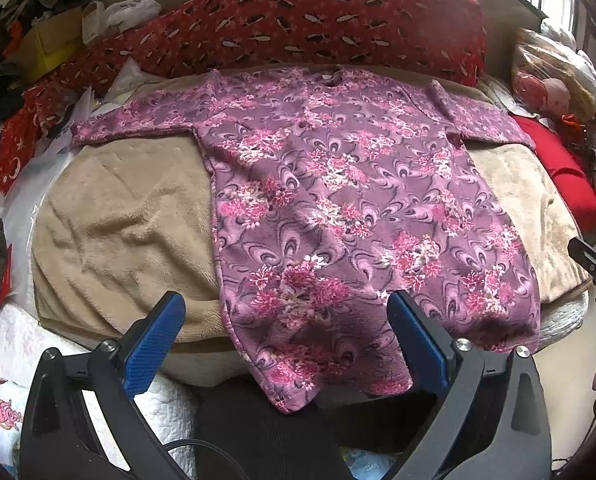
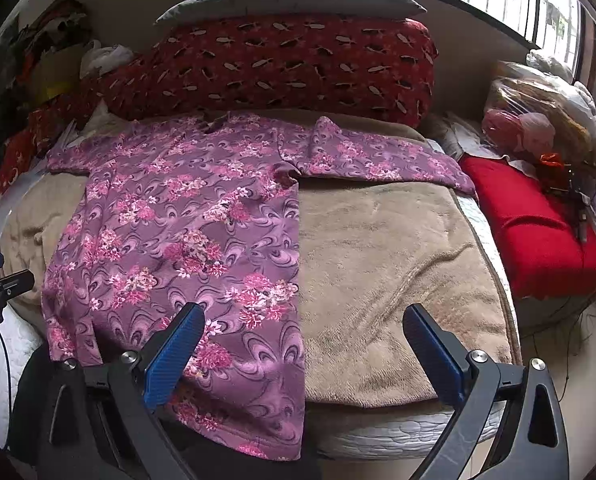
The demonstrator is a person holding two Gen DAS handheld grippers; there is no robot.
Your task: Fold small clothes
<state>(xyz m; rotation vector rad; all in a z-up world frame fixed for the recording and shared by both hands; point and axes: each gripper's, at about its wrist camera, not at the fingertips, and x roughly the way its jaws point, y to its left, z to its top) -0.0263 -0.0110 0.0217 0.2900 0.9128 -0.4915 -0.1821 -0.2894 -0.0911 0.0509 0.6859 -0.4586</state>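
A purple floral top lies spread flat on a beige blanket, sleeves out to both sides, hem hanging over the near edge. In the right wrist view the same purple top covers the blanket's left half. My left gripper stands open above the hem, its blue pads apart with nothing between them. My right gripper is open too, straddling the top's right side edge near the hem, holding nothing. The right gripper's tip shows at the left wrist view's right edge.
A dark red patterned pillow lies behind the top's collar. A red folded cloth and plastic-wrapped bundles sit to the right. Boxes and bags pile up at the left. Bare beige blanket stretches right of the top.
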